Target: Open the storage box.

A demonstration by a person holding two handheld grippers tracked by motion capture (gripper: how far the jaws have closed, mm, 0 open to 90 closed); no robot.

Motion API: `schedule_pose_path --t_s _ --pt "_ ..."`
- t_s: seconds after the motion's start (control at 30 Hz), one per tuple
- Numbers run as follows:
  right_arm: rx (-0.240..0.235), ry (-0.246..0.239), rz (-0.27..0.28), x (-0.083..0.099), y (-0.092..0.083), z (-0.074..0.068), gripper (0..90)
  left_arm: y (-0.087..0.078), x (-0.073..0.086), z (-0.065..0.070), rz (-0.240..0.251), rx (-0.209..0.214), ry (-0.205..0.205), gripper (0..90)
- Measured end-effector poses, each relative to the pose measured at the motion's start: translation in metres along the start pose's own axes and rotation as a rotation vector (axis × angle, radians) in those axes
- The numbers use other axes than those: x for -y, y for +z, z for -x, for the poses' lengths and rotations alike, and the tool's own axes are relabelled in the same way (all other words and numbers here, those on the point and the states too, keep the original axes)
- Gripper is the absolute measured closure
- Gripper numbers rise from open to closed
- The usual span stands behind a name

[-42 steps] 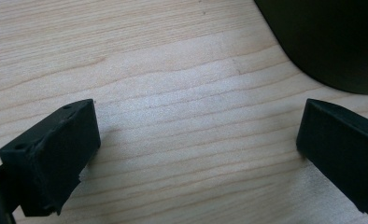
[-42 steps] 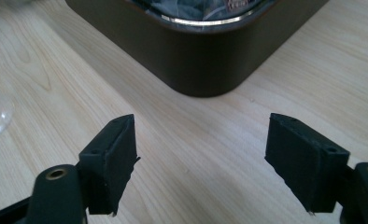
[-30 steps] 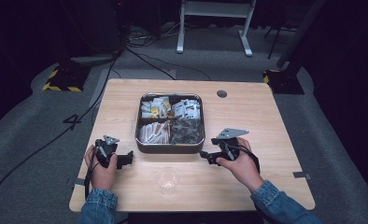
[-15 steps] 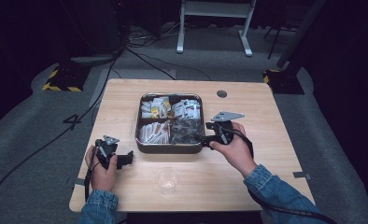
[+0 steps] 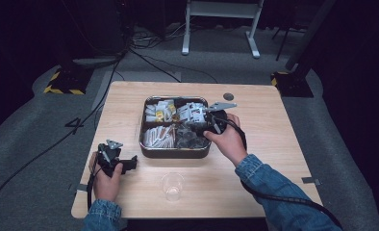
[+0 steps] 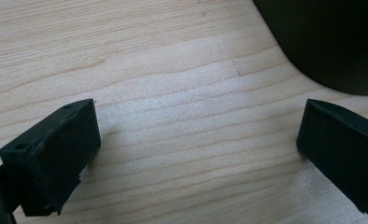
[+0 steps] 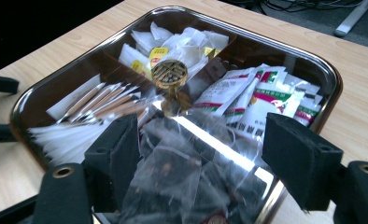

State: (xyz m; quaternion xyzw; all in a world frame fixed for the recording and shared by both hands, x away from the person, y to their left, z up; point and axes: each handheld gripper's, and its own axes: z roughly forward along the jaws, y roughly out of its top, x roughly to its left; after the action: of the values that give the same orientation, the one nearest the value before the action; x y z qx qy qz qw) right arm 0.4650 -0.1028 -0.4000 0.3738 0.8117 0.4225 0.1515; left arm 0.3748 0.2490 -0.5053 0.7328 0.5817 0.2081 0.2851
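A dark metal tray [image 5: 146, 147] with several compartments sits mid-table, filled with sachets, stick packets [image 7: 102, 105] and clear tea bags [image 7: 182, 172]. My right gripper [image 5: 197, 126] hovers over the tray's right half, open, jaws wide apart above the clear tea bags [image 5: 190, 139] with nothing between them. A brass knob [image 7: 169, 74] rises at the tray's centre. My left gripper [image 5: 126, 162] rests low on the wood left of the tray, open and holding nothing. A clear plastic cup [image 5: 172, 186] stands near the front edge.
The wooden table [image 5: 274, 130] has a round cable hole [image 5: 228, 96] at the back right. Cables trail over the grey floor [image 5: 57, 130] at left; a white stand [image 5: 221, 24] is behind. In the left gripper view, the tray's dark wall [image 6: 331, 42] is at upper right.
My right gripper has moved from the table beside the tray's front right corner up and left, over the tray's right compartments. The left gripper has stayed put.
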Motion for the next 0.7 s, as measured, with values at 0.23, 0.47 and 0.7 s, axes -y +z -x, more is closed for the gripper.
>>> schedule_pose_path --t_s 0.23,0.47,0.7 --pt "-0.02 0.022 -0.013 -0.013 0.03 -0.002 31.2 0.0 0.001 0.001 0.002 -0.012 -0.009 0.1" --pt "-0.023 0.022 -0.026 -0.02 0.055 -0.009 31.9 0.0 0.001 0.001 0.002 -0.013 -0.009 0.1" --pt "-0.019 0.049 -0.031 -0.022 0.072 -0.015 33.0 0.0 0.001 0.001 0.002 -0.012 -0.008 0.1"
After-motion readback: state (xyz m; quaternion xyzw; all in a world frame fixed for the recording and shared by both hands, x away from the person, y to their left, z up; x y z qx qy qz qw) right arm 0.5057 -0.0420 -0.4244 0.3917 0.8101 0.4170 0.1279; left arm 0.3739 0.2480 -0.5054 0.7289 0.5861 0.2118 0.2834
